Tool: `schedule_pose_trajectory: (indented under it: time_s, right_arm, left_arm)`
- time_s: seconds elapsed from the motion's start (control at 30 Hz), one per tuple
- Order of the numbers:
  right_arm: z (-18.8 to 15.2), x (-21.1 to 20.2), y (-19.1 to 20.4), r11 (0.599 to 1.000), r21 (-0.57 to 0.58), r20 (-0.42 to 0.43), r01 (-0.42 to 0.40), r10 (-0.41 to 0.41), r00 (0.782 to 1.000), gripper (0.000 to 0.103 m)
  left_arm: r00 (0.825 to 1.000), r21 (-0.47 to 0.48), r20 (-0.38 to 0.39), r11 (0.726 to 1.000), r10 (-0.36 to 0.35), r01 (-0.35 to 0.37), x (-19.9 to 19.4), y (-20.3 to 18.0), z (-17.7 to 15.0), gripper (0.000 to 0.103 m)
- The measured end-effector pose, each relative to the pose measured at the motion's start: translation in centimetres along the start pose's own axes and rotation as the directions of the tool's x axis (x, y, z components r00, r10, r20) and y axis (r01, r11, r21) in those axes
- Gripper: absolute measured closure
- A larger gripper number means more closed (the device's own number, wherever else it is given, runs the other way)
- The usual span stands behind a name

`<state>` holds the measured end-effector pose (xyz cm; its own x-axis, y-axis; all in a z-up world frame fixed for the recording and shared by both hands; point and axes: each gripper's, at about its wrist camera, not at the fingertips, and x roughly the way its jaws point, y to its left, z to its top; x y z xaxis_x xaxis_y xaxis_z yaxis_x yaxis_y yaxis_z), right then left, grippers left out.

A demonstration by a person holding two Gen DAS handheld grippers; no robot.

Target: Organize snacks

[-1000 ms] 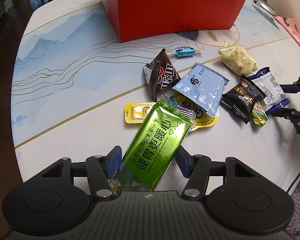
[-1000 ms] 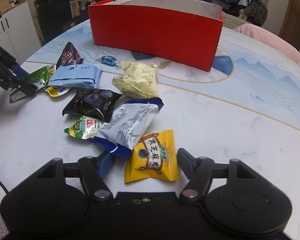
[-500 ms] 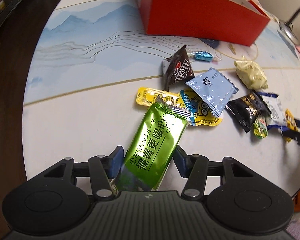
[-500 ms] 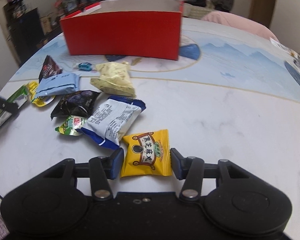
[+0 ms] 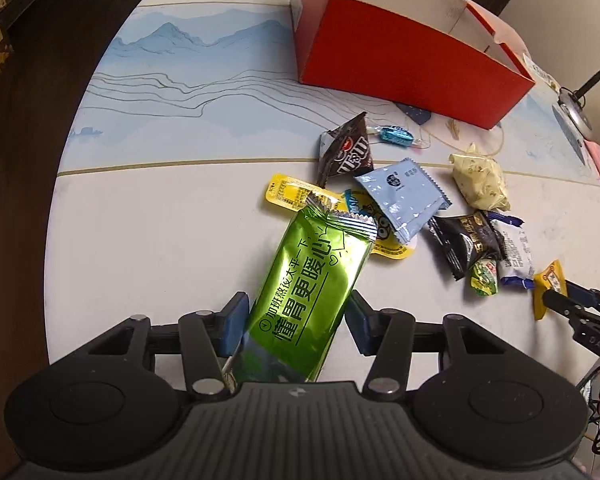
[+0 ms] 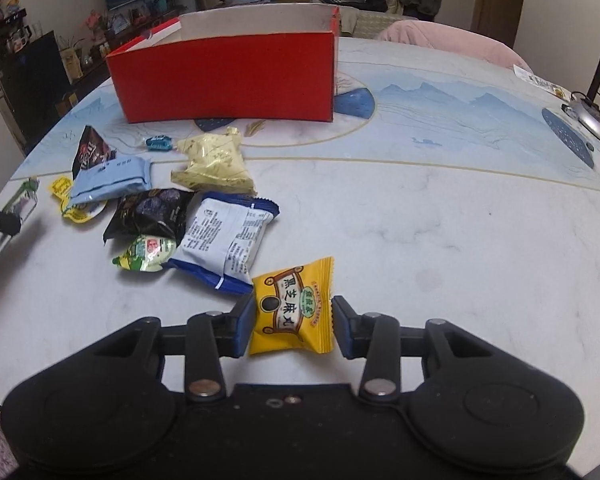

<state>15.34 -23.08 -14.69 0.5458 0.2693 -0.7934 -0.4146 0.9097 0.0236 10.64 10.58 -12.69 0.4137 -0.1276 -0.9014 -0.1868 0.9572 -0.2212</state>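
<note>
Left gripper (image 5: pixel 296 322): fingers clamped on green foil packet (image 5: pixel 314 288), lifted off surface (image 5: pixel 160 220), far end over yellow sachet (image 5: pixel 290 196). Right gripper (image 6: pixel 293 326): fingers just been closing, now pressed on both sides of yellow sesame snack (image 6: pixel 294 306), near edge of pile. Rest of snacks scattered mid-surface: blue pouch (image 6: pixel 110 178), black pack (image 6: pixel 150 212), white-blue pack (image 6: pixel 224 238), pale yellow pack (image 6: pixel 214 162). Red box (image 6: pixel 224 78) at far side, open top.

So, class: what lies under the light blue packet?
Under the light blue packet lies a yellow cartoon-print packet, its edges sticking out on the table. The dark brown triangular packet touches its top corner. The yellow packet's covered middle cannot be seen.
</note>
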Motion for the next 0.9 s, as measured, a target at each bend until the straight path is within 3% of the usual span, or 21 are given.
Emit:
schedule_pose_trajectory:
  time_s: [0.37, 0.53, 0.9]
  right_arm:
    - [0.0, 0.9, 0.8, 0.998, -0.05, -0.004, 0.022, -0.023, 1.0, 0.059]
    - [-0.1, 0.3, 1.0, 0.998, -0.043, 0.014, 0.043, -0.042, 0.999, 0.071]
    - [1.5, -2.8, 0.1, 0.998, 0.049, 0.096, 0.045, -0.05, 0.994, 0.073]
  left_arm:
    - [1.0, 0.013, 0.004, 1.0, 0.011, -0.011, -0.3, -0.3, -0.1, 0.051]
    - [1.0, 0.019, 0.023, 1.0, 0.009, -0.01, -0.8, -0.7, -0.1, 0.051]
    - [0.998, 0.045, 0.061, 0.999, -0.017, 0.014, -2.1, -2.6, 1.0, 0.051]
